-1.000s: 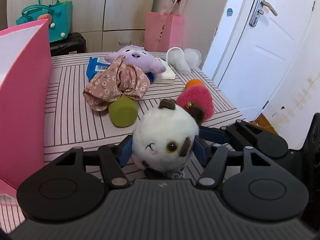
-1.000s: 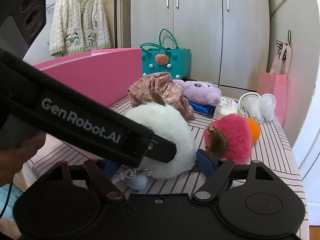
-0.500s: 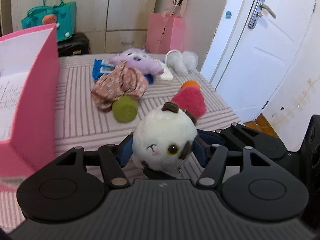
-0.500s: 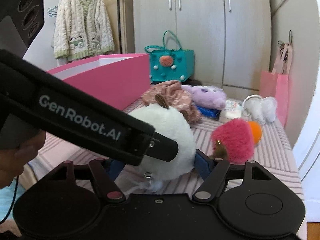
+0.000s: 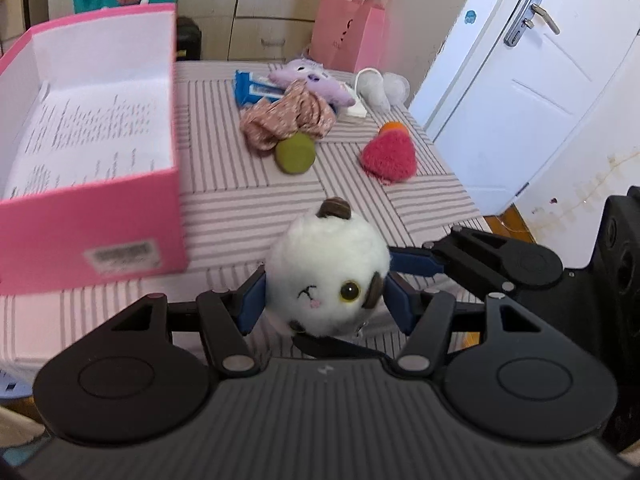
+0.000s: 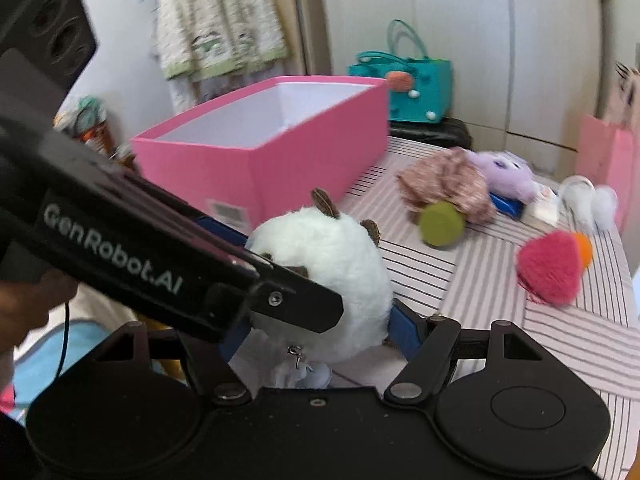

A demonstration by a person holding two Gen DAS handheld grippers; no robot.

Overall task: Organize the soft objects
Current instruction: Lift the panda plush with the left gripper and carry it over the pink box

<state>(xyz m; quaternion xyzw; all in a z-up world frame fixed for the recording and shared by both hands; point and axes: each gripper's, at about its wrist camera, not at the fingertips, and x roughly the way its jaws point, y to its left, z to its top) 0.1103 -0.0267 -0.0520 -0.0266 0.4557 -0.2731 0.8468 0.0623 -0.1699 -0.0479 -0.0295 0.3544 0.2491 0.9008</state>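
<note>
Low in the middle of both views, the left gripper [image 5: 324,300] and the right gripper [image 6: 316,332] both squeeze the round white plush [image 5: 328,276]. It hangs above the striped cloth [image 5: 248,204]. Farther back at the left sits a pink box [image 5: 92,216]. A white door [image 5: 532,92] stands at the upper right.

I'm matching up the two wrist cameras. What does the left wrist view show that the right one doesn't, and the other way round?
Left wrist only: the white door and the plush toy's face.
Right wrist only: the hanging cardigan and the left hand-held gripper from the side.
Both: the white plush toy, the pink box, the green disc and the red pom-pom.
</note>
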